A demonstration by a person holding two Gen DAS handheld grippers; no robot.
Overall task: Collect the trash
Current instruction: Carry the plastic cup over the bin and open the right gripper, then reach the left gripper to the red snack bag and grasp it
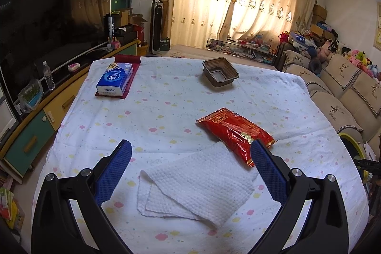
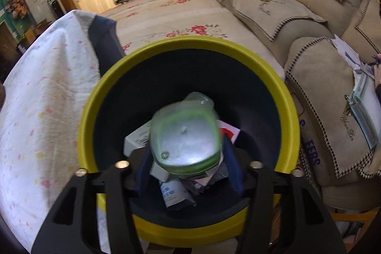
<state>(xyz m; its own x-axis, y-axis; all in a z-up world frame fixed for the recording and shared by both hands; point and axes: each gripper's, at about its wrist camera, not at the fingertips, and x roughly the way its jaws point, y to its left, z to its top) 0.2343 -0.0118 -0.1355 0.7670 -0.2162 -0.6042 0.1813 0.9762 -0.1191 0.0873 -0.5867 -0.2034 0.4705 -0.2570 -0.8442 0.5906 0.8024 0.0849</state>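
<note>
Your right claw (image 2: 188,173) points steeply down into the bin (image 2: 294,116), and between its blue fingers (image 2: 234,173) sits a clear plastic cup (image 2: 185,135) with a green rim, its flat base turned up toward the camera; the cup is blurred while the fingers are sharp, and the jaws stand wider than its body seems to need, so it looks to be slipping free rather than gripped, though you cannot be sure whether the pads touch it at all. Straight below it, inside the dark bin, lie a white carton (image 2: 137,138) and a crumpled packet (image 2: 175,192), so the drop line is clear and nothing sits on the yellow rim. Your left claw (image 1: 190,146) hovers over the worktop (image 1: 166,99) with its jaws wide apart and nothing in them. A folded paper towel (image 1: 195,180) lies right beneath and between its fingers, flat, with its long side running across the opening. The red wrapper (image 1: 234,132) lies just beyond the right finger, touching the towel's far corner, its long axis slanting away to the left. The brown tray (image 1: 220,72) sits well beyond, and the tissue pack (image 1: 114,79) is far left. The left claw is the nearer for the towel; I judge a straight descent would do it
</note>
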